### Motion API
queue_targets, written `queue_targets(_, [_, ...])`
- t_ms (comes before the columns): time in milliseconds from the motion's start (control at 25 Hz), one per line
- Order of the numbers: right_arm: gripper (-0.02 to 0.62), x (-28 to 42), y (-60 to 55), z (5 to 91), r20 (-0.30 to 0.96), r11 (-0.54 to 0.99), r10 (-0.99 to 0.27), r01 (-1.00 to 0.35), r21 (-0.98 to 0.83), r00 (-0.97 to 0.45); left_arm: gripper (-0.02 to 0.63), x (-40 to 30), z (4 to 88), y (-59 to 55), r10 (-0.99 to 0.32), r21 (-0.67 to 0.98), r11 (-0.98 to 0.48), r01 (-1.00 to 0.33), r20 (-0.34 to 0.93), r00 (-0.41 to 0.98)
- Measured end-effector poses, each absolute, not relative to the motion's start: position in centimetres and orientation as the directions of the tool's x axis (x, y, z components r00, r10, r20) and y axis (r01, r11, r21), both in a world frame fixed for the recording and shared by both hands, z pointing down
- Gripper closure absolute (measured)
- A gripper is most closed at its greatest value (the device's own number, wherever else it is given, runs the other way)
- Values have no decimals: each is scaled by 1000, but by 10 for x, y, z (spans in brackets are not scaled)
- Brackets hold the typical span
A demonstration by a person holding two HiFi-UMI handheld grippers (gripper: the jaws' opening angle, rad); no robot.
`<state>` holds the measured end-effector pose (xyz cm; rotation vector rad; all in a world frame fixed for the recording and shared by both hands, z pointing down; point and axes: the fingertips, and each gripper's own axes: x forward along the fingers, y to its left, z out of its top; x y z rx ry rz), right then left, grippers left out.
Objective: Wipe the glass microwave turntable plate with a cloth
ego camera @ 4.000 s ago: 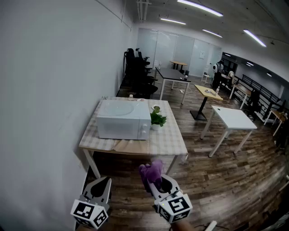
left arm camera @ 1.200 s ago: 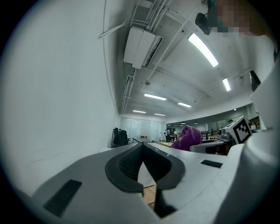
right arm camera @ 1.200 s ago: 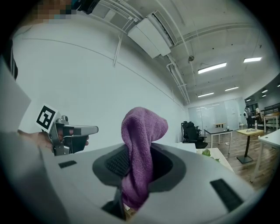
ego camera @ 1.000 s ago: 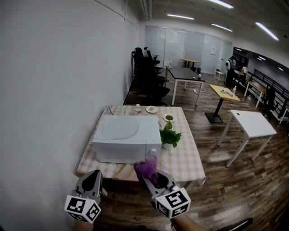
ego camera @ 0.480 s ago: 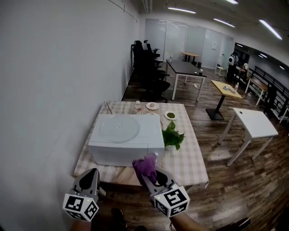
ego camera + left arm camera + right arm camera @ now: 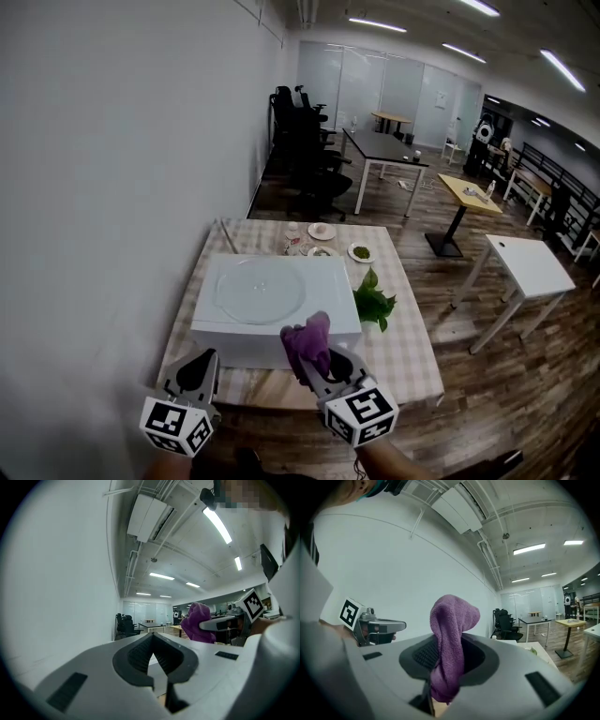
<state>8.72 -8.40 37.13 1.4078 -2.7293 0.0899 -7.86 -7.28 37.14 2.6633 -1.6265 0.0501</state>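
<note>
The round glass turntable plate (image 6: 262,290) lies flat on top of a white microwave (image 6: 272,339) on the checked table (image 6: 412,361). In the head view my right gripper (image 6: 309,352) is shut on a purple cloth (image 6: 307,343) near the microwave's front right corner, short of the plate. The purple cloth (image 6: 451,644) stands bunched up between the jaws in the right gripper view. My left gripper (image 6: 199,364) is shut and holds nothing, low at the microwave's front left. In the left gripper view its jaws meet at the tips (image 6: 153,640).
A green leafy plant (image 6: 374,302) stands right of the microwave. Small dishes (image 6: 322,232) sit at the table's far end. A white wall (image 6: 112,206) runs along the left. Office chairs (image 6: 305,150) and other tables (image 6: 530,262) stand further back on the wooden floor.
The table and microwave have drawn closer and sit lower in the head view. Both grippers have come forward to the microwave's front, the right still shut on the cloth.
</note>
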Motion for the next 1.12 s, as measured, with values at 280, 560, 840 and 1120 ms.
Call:
queue_targets(280, [483, 65, -132, 375, 112, 542, -834, -840, -17, -540, 600, -93, 389, -126, -811, -78, -582, -810, 132, 570])
queue_targets(560, [483, 44, -169, 377, 137, 508, -853, -861, -4, -504, 598, -90, 404, -163, -736, -112, -673, -731, 193, 649])
queue_targets(840, [483, 27, -205, 378, 152, 482, -867, -876, 17, -474, 598, -85, 423, -191, -617, -181, -786, -591, 267, 740])
queue_targets(1120, [483, 14, -255, 376, 172, 518, -846, -855, 38, -505, 451, -70, 461, -214, -508, -357, -856, -374, 452, 733])
